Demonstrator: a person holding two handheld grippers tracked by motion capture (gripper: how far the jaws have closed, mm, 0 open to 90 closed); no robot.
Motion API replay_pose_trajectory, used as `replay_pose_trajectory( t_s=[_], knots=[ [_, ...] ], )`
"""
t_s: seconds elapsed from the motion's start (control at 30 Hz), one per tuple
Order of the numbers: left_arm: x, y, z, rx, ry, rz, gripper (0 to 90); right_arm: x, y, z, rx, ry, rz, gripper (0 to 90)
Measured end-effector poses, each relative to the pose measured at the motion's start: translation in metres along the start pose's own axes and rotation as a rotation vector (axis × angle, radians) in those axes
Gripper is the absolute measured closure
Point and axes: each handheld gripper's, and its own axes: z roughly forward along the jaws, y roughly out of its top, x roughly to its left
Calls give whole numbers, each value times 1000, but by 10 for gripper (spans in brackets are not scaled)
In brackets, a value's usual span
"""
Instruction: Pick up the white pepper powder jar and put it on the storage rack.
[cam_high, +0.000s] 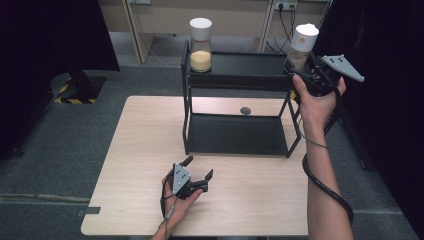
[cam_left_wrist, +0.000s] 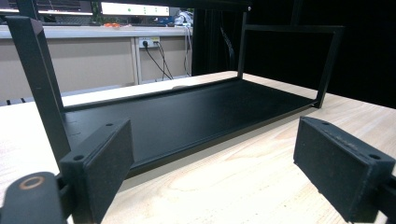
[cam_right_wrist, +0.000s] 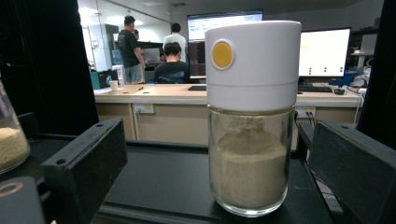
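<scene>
A person's right gripper (cam_high: 301, 70) closes in on a glass jar (cam_right_wrist: 251, 140) of pale, sandy powder standing at the right end of a black rack's top shelf (cam_high: 245, 65). Seen along the right gripper view, the jar stands upright between the two fingers (cam_right_wrist: 88, 163), both of them spread wide and clear of the glass, so nothing is grasped yet. Judging by this, the work is at its start: the approach is nearly done, while the clench, the lift and whatever placing follows are all left to do.

The jar is clear-walled and round, a little over half full, topped with a tall white cap (cam_right_wrist: 252, 65) bearing a round yellow button on its front. Its base sits flat on the shelf. A second jar (cam_high: 200, 47), holding yellower grains under a matching white cap, stands well apart toward the left end of the same shelf, off to the far side of the left-hand finger.

The left gripper (cam_high: 199, 172) rests low over the desk (cam_high: 140, 165), its fingers (cam_left_wrist: 100, 163) released and holding nothing, pointed at the rack's bare lower shelf (cam_left_wrist: 187, 116) just ahead.
</scene>
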Motion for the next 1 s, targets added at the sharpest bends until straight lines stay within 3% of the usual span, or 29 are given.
replay_pose_trajectory(
  t_s=[0.47, 1.0],
  knots=[
    [0, 0, 0, -2, 2, -3, 116, -1, -12, -11, 0, 20, -3, 46],
    [0, 0, 0, 0, 0, -3, 117, -2, -39, -26, 20, 40, -7, 45]
  ],
)
